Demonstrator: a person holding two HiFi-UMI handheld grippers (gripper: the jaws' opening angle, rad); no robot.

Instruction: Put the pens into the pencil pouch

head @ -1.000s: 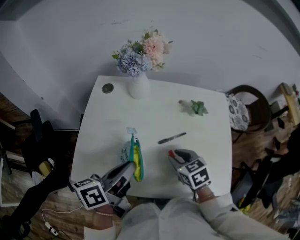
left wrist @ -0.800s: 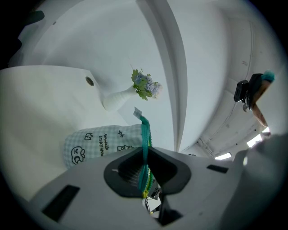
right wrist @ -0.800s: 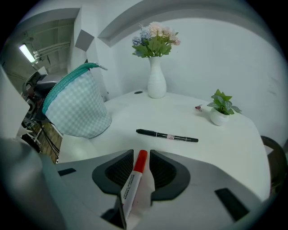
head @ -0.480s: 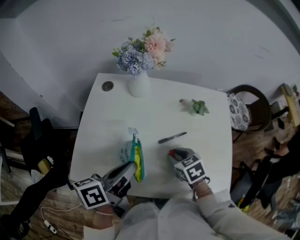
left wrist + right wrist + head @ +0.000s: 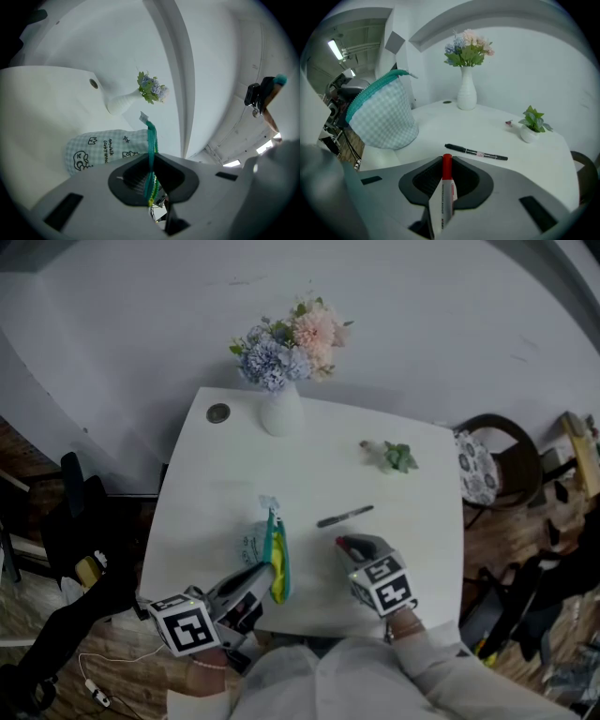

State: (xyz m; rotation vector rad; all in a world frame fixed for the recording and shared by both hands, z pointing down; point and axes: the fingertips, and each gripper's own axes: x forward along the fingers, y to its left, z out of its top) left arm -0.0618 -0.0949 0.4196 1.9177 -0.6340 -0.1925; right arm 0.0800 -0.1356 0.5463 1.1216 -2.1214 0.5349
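**Onlooker A:** Why is the pencil pouch (image 5: 105,147) held upright?

**Onlooker B:** Likely to present its mouth. The left gripper (image 5: 151,180) pinches its zipper edge, while the right gripper (image 5: 446,183), jaws closing, takes a red marker (image 5: 446,164) nearby. A black pen (image 5: 344,516) waits on the table (image 5: 216,484).

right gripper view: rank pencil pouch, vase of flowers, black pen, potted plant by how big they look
1. pencil pouch, partly because it is nearest
2. vase of flowers
3. black pen and potted plant: unranked, pen longer, plant bulkier
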